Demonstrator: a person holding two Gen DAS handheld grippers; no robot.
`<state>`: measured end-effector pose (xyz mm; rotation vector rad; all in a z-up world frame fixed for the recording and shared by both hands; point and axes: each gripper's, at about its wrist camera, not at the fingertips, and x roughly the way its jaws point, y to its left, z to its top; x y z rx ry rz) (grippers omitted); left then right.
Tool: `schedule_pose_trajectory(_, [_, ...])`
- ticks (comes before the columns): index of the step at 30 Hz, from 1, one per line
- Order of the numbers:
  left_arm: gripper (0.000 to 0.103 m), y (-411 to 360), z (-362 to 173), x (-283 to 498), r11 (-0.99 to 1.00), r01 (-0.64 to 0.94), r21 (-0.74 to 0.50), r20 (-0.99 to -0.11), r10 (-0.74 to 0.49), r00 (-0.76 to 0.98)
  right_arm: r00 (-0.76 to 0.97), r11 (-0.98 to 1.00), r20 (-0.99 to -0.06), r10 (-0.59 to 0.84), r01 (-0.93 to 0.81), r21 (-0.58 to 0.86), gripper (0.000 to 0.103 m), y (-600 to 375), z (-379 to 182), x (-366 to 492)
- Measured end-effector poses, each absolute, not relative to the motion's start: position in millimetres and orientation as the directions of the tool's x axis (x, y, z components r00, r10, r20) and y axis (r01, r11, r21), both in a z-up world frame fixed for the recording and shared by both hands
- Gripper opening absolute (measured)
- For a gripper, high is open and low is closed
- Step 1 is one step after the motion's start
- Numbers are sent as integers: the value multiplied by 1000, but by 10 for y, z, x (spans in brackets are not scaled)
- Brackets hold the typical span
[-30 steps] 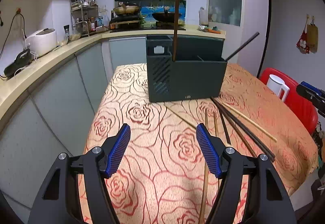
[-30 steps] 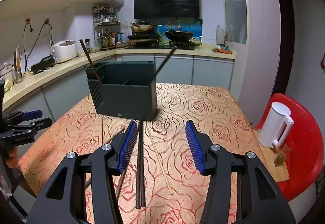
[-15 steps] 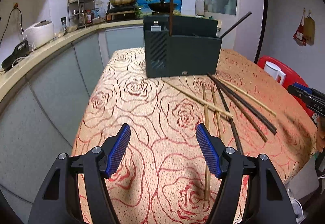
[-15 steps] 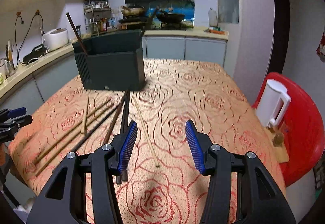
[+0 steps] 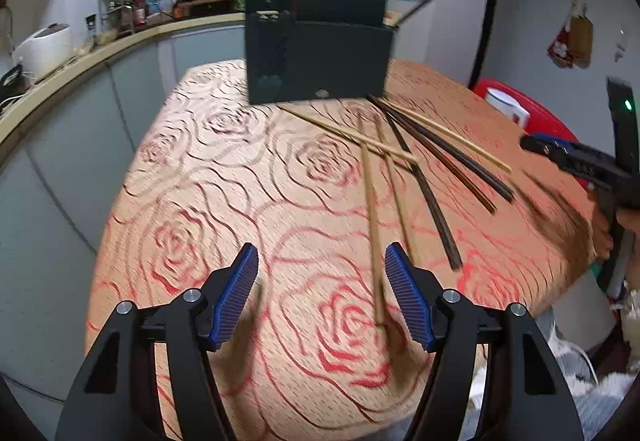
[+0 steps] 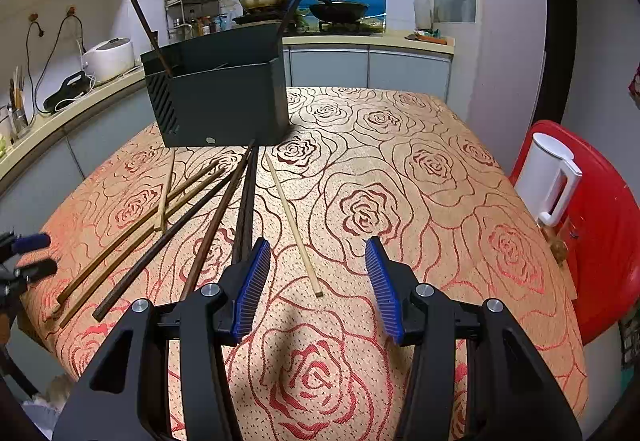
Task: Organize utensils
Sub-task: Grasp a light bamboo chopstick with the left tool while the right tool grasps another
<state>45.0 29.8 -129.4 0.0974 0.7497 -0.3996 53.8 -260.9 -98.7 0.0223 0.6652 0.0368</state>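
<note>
Both grippers, left gripper point(image 5: 322, 289) and right gripper point(image 6: 318, 281), hover released, holding nothing. Chopsticks point(image 6: 244, 201) lie fanned mid-bench before the holder point(image 6: 224, 97). Straddle 1 stick squarely near its end, then clench.

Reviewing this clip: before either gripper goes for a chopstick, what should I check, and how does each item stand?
1. Left gripper open and holding nothing: ok.
2. Right gripper open and holding nothing: ok.
3. Light chopstick end lies between the right gripper's fingers, apart from the rest: ok.
4. Dark chopsticks lying side by side, overlaps possible: not ok for a single pick.
5. Organizer box upright with open top: ok.
6. Free room in its compartments: cannot tell.
</note>
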Motion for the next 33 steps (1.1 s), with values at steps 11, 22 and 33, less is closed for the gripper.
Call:
schedule_pose_trajectory(11, [37, 149, -1472, 345, 897, 442, -27, -706, -330, 627, 777, 999, -628, 35, -14, 38, 48, -2648, -1046, 534])
schedule_pose_trajectory(22, [21, 152, -1480, 330, 895, 445, -9, -695, -326, 641, 746, 999, -665, 35, -40, 8, 48, -2570, -1262, 618])
schedule_pose_trajectory(33, [13, 133, -1489, 327, 895, 447, 0, -683, -327, 654, 710, 998, -701, 64, -61, 29, 33, -2538, -1364, 758])
